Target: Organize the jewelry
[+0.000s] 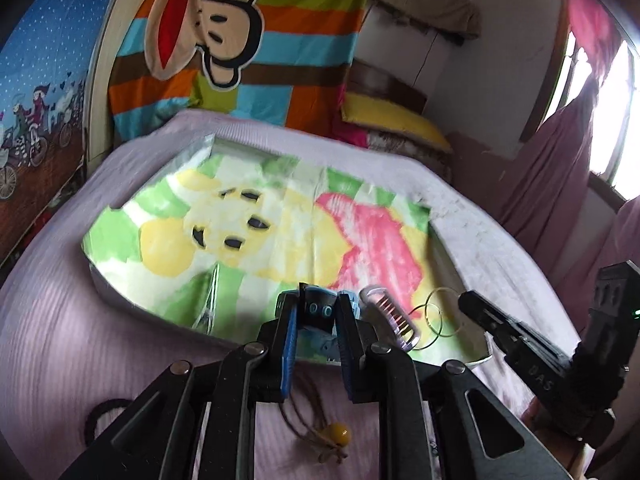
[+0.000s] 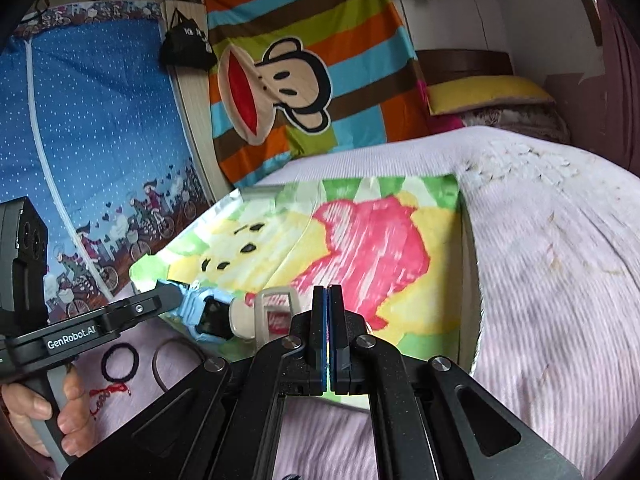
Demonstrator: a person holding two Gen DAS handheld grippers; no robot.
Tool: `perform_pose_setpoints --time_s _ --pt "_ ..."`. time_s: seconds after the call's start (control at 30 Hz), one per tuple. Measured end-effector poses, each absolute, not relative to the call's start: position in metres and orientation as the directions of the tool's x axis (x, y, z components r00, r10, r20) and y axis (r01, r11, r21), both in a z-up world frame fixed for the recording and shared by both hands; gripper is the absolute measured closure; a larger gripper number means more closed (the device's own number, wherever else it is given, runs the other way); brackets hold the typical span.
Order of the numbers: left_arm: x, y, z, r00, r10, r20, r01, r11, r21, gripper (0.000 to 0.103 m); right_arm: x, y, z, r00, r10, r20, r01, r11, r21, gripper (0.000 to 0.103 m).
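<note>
The left gripper pinches a light-blue watch between its blue pads, holding it just over the near edge of the cartoon-printed tray that lies on the lilac bedspread. In the right wrist view the same watch hangs from the left gripper's tips at the tray's near-left corner. The right gripper has its fingers pressed together with nothing visible between them, poised above the tray's near edge.

Already on the tray, just right of the watch, lie a clear hair comb and two thin gold bangles. Off the tray, on the bedspread nearer the camera, wait a brown cord necklace with a yellow bead, a dark hair tie, a red beaded bracelet and a brown loop (possibly part of that same cord; I cannot tell).

The step in hand looks like placing the watch onto the tray. Next, it likely needs lowering beside the comb without landing on it, then the fingers spreading to release, before going for the pieces off the tray.
</note>
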State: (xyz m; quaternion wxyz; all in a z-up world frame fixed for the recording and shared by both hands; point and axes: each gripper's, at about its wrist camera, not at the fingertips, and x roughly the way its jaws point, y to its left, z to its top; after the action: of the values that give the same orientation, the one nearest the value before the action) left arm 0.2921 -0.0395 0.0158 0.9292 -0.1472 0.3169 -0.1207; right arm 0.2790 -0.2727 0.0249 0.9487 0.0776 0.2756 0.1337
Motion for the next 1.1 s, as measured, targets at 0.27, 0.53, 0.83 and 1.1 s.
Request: perform_pose_setpoints --time_s 0.27,0.53,0.83,1.1 --pt "0.284 -0.034 0.016 0.779 -0.298 -0.552 0.111 0.931 -0.347 0.061 0.274 -0.268 0.017 0.794 0.276 -0.542 -0.2 0.96 0.196 0.095" --pt "0.257 -0.032 0.027 0.824 -0.256 -0.505 0.117 0.949 -0.292 0.037 0.251 -0.276 0.032 0.838 0.247 -0.487 -0.183 0.967 0.177 0.067" --pt "0.214 -0.024 0.04 0.874 -0.187 -0.449 0.098 0.972 -0.214 0.011 0.204 -0.282 0.054 0.88 0.227 -0.417 -0.179 0.972 0.152 0.034" --pt "0.167 -0.01 0.042 0.898 -0.147 -0.415 0.091 0.984 -0.154 0.0 0.167 -0.282 0.062 0.881 0.25 -0.402 -0.205 0.967 0.152 0.008"
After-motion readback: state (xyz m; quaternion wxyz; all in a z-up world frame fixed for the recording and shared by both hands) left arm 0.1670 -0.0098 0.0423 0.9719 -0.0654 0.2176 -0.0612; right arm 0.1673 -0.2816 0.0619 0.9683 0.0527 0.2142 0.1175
